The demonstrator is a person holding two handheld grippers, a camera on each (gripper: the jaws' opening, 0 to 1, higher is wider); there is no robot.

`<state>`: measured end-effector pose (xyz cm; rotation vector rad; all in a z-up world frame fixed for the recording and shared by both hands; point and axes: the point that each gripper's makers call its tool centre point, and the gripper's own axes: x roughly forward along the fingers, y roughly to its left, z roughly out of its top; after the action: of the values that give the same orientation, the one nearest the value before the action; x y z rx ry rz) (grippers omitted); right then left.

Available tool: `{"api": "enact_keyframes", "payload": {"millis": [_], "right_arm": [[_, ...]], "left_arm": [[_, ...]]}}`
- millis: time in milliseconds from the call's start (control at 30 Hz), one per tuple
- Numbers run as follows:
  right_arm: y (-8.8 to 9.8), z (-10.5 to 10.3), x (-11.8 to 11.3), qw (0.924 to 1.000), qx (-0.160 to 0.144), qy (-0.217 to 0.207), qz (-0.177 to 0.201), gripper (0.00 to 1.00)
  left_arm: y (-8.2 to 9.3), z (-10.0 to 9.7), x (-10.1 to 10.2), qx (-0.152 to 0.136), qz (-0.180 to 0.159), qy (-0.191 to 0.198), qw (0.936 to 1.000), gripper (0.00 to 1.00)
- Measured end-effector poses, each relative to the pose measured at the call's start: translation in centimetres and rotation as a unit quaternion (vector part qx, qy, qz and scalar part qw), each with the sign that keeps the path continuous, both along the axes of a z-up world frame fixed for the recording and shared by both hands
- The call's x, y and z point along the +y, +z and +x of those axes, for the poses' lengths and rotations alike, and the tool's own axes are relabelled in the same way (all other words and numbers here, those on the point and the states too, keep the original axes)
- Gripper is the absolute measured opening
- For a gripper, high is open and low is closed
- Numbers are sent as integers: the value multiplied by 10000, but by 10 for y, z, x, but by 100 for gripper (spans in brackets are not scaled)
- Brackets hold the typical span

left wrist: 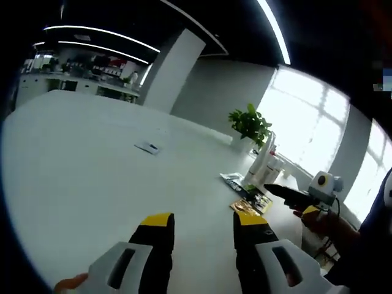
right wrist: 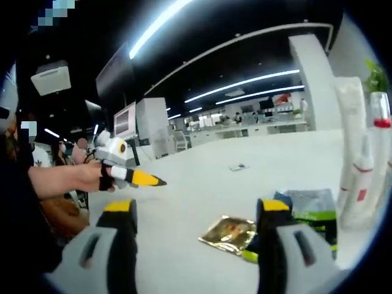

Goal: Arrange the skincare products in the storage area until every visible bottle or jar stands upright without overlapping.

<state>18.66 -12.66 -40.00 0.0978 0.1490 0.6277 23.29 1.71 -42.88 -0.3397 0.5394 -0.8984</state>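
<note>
Black, yellow-tipped jaws of the left gripper [left wrist: 202,222] rise nearest in the left gripper view, standing well apart with nothing between them above the broad white table [left wrist: 86,165]. Beyond them, toward the right, tall white skincare bottles [left wrist: 262,160] stand upright beside a gold foil sachet [left wrist: 250,204] lying flat, with a leafy green potted plant [left wrist: 250,124] behind. A small flat card [left wrist: 147,147] lies alone mid-table.

Similarly parted and empty, the right gripper [right wrist: 197,211] frames the right gripper view. Just ahead, the sachet [right wrist: 229,233] lies flat beside a grey and green packet [right wrist: 313,207]; the bottles [right wrist: 355,153] stand upright at the right edge. The left gripper [right wrist: 131,174] shows at left, held in a hand [right wrist: 92,176].
</note>
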Motion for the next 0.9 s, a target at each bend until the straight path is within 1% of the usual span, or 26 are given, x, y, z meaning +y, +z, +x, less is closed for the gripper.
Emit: {"api": "enact_keyframes", "payload": {"millis": [33,167,267,300,333,400,500,533,567,600,633,667,733,800,867,900], "right_arm": [[0,0,1,10000,-5,6,-13,80],[-1,1,4,10000,12,20,-73,80],[-1,1,4,10000,16,17,-60,80],[0,0,6,10000,16,16,-67,80],[0,-1,7,10000,21,19,-81,80],[0,-1,9,9999,20,35,-94,80],[2,-1,12,9999,24,56,-131,80],[2,0,13,9999,24,64,-150,81],[2,0,13,9999,21,70,-144,81],[3,0,15,9999,17,83,-124,81],[4,1,16,9999,22,98,-122,81],[4,1,18,9998,35,117,-144,81],[4,1,21,9997,40,150,-185,82],[5,2,24,9996,40,163,-228,83],[7,3,26,9995,23,180,-245,85],[8,5,27,9995,18,181,-258,86]], "left_arm": [[2,1,1,-112,-54,-9,9999,44],[2,2,7,-244,-75,40,9997,52],[3,1,9,-392,-45,-4,9992,55],[5,0,9,-513,-75,-27,9987,57],[10,2,8,-650,-177,-15,9977,63],[15,2,7,-763,-353,-3,9965,73],[15,3,7,-868,-355,42,9956,87],[16,4,7,-964,-328,50,9948,92],[17,5,8,-1091,-289,74,9936,95],[16,4,8,-1079,-290,75,9937,98],[17,4,8,-1095,-283,88,9935,98],[21,6,11,-1315,-295,113,9908,98],[20,5,14,-1326,-304,140,9906,99],[22,8,19,-1600,-185,193,9868,99],[23,11,25,-1869,6,243,9821,99],[22,12,28,-1944,96,252,9805,99]]}}
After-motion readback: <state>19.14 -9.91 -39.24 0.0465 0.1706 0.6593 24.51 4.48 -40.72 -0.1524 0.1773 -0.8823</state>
